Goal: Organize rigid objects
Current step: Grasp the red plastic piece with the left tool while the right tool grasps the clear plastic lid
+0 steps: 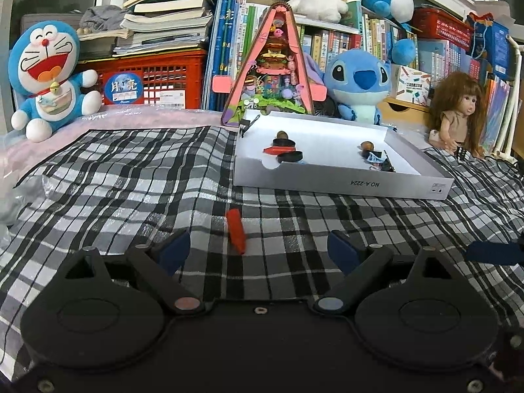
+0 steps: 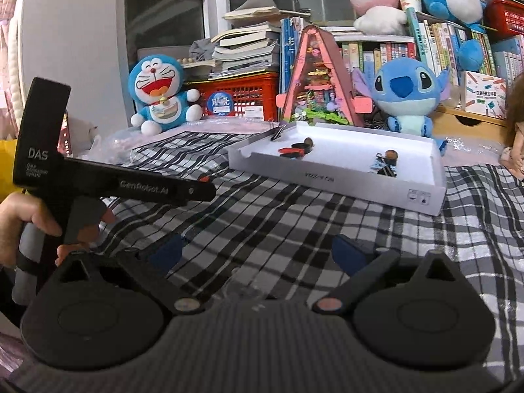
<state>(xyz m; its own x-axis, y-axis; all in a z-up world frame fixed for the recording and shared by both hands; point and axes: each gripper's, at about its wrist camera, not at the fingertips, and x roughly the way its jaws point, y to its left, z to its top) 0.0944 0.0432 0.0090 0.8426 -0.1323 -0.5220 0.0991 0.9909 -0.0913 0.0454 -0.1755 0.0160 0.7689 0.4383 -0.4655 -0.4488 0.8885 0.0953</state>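
A small red stick-shaped object (image 1: 236, 231) lies on the checked cloth, in the gap between the blue fingertips of my left gripper (image 1: 258, 250). That gripper is open and its pads are apart from the object. A white shallow box (image 1: 340, 183) stands beyond it, holding several small dark and red pieces (image 1: 285, 147) and a keychain cluster (image 1: 376, 159). In the right wrist view my right gripper (image 2: 257, 252) hovers open over bare cloth with nothing between its pads. The box (image 2: 344, 180) is ahead of it, to the right.
A person's hand (image 2: 32, 219) holds the black frame of the left tool (image 2: 98, 183) at the left. Plush toys (image 1: 49, 75), a pink triangular model (image 1: 271, 75), a doll (image 1: 458, 111), a red crate and books line the back. Crumpled plastic (image 1: 19, 196) lies at the left.
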